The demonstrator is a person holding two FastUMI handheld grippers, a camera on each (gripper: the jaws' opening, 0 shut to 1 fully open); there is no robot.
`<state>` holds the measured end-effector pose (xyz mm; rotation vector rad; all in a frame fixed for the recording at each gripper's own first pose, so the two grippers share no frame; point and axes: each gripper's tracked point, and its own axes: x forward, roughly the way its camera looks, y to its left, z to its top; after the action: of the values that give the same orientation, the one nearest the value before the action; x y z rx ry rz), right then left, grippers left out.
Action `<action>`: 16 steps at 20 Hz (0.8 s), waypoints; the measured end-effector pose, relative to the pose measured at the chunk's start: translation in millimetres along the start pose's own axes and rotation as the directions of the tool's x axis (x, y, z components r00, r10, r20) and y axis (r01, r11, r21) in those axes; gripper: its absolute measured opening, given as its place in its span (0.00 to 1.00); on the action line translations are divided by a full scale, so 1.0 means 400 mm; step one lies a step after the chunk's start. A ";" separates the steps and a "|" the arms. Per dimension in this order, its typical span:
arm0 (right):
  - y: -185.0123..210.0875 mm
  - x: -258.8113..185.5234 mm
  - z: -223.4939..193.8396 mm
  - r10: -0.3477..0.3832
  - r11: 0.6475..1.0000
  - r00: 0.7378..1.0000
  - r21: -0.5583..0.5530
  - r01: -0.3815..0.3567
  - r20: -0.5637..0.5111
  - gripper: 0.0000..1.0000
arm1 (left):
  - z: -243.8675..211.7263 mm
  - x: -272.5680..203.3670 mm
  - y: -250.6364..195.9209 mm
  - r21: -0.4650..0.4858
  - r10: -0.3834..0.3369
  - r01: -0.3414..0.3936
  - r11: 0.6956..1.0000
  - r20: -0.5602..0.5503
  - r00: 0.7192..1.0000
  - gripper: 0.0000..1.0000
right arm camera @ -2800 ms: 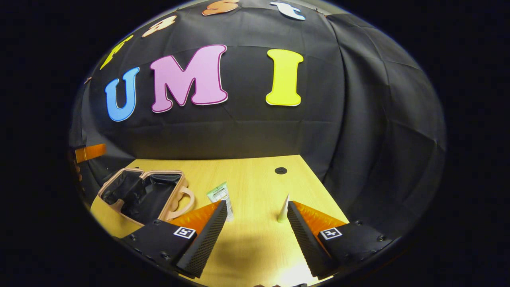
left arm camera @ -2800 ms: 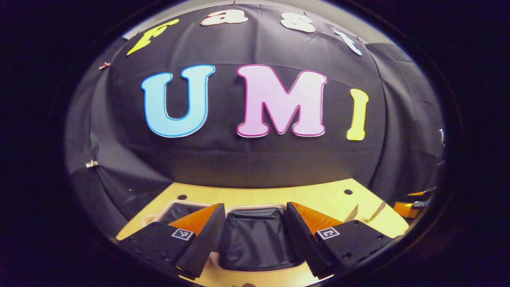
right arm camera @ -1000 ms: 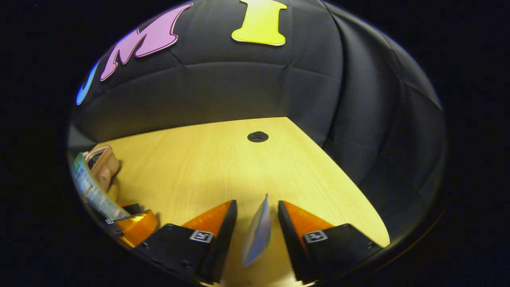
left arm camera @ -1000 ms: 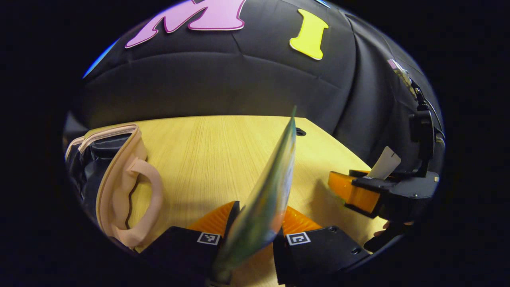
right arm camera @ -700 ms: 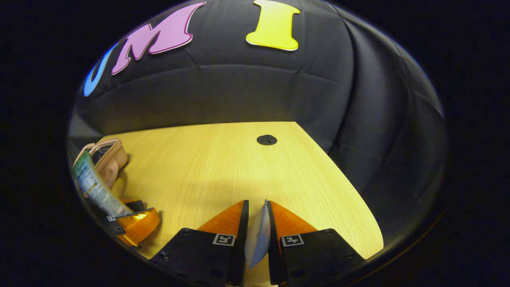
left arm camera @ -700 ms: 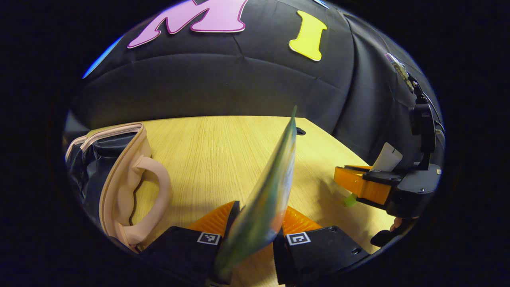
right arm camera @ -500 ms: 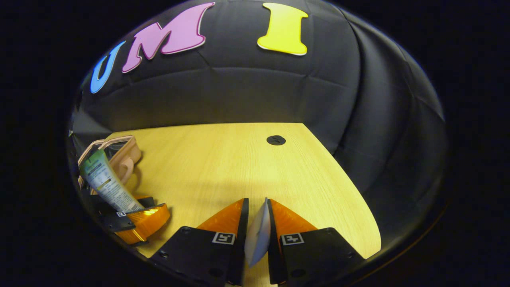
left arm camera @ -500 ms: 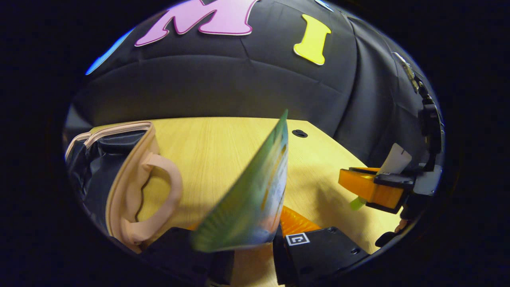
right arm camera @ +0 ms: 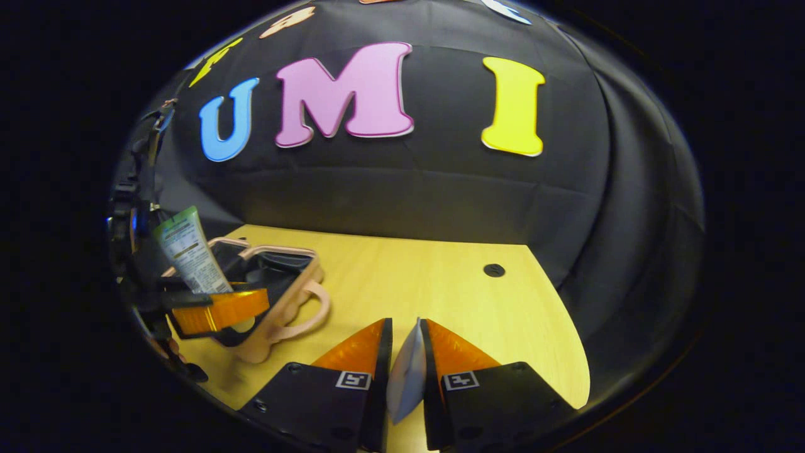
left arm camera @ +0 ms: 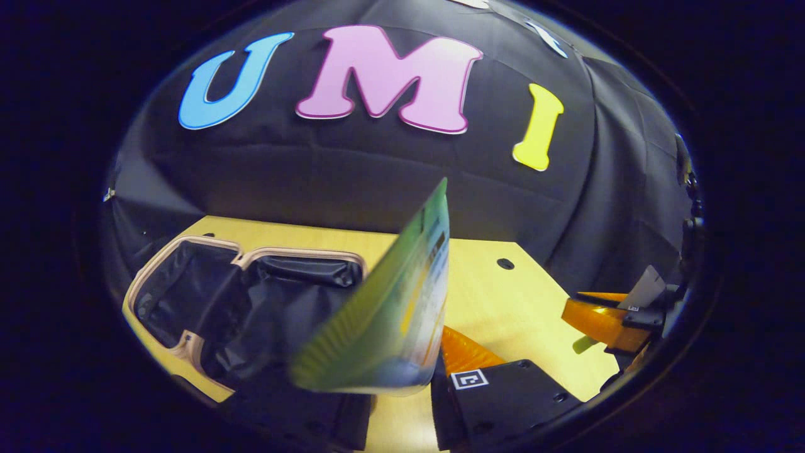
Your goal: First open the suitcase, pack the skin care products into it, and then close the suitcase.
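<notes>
A pink suitcase (left arm camera: 201, 296) with black lining lies open on the wooden table (left arm camera: 503, 302), at the left of the left gripper view. My left gripper (left arm camera: 409, 377) is shut on a green skin care tube (left arm camera: 390, 314), which is tilted up and hangs beside and partly over the suitcase's open mouth. The tube hides one of its fingers. In the right gripper view, my right gripper (right arm camera: 405, 343) is shut on a small white tube (right arm camera: 407, 368) above the table (right arm camera: 440, 296). To its left I see the left gripper (right arm camera: 214, 309) with the green tube (right arm camera: 185, 251) at the suitcase (right arm camera: 283, 302).
The right gripper (left arm camera: 604, 318) with its white tube (left arm camera: 643, 288) shows at the far right of the left gripper view. A small dark hole (right arm camera: 494, 270) sits in the table near the back. The black cloth wall closes the table's back and right sides.
Both grippers, open 2.8 s ago, have shut on tubes and lifted them. Over the last second the left gripper swung left with the green tube, to the open suitcase.
</notes>
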<state>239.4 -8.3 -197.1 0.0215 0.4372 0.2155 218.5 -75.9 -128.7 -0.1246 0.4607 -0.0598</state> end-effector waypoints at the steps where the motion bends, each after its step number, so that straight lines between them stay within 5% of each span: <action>1: 0.035 -0.014 0.013 0.030 1.000 1.000 -0.001 -0.030 -0.001 0.27 | 0.007 -0.002 0.065 0.005 0.039 -0.039 0.999 -0.021 0.999 0.41; 7: 0.227 -0.035 0.063 0.176 0.984 0.984 0.002 -0.176 -0.017 0.27 | -0.080 0.076 0.356 0.101 0.131 -0.105 0.989 -0.298 0.946 0.41; 15: 0.429 -0.018 0.137 0.306 0.952 0.952 -0.023 -0.306 -0.022 0.27 | -0.234 0.153 0.437 0.057 0.165 -0.163 0.985 -0.587 0.793 0.43; 16: 0.443 -0.015 0.141 0.309 0.951 0.951 -0.019 -0.310 -0.024 0.27 | -0.236 0.157 0.443 0.056 0.167 -0.166 0.984 -0.598 0.784 0.51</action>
<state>222.3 165.0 -131.6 0.0657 0.4511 0.5305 237.6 84.1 -263.9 -0.0605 1.1137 0.0802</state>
